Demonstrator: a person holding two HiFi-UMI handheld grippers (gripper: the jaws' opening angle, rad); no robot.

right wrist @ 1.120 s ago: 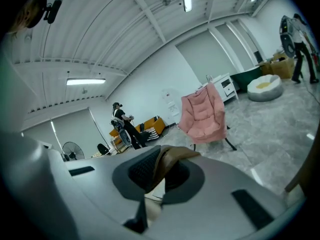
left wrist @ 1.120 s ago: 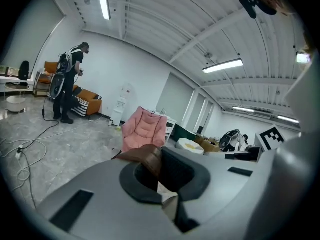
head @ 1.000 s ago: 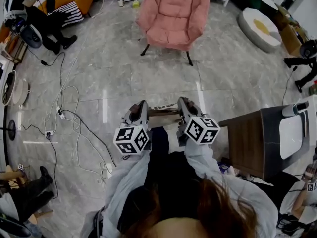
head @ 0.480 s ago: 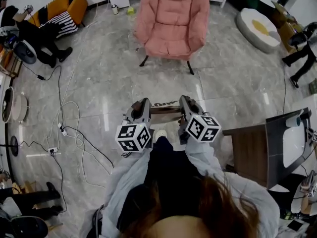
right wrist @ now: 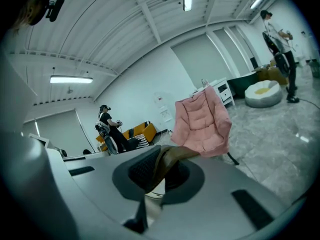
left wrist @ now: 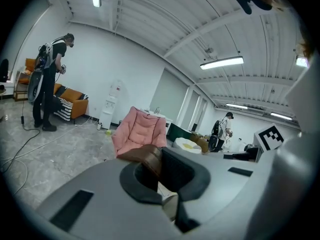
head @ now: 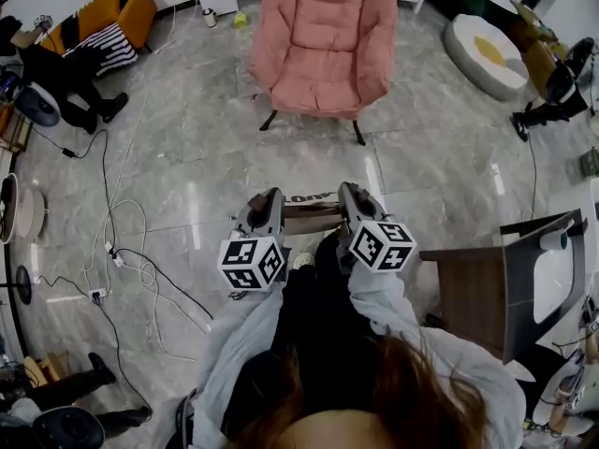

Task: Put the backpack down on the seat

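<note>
Ground has been covered toward the pink chair (head: 323, 40) – the left gripper (head: 267, 204) and right gripper (head: 354, 199) are held with jaws clamped on the brown strap (head: 314, 211), the backpack (head: 314, 293) hung beneath, so the seat is judged not yet reached.

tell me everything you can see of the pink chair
The pink chair is a wide armchair, thickly padded in quilted, soft-looking fabric, on thin dark splayed legs. It stands upright on the glossy grey floor, front toward the head camera. Its seat holds nothing; only the floor touches it.
</note>
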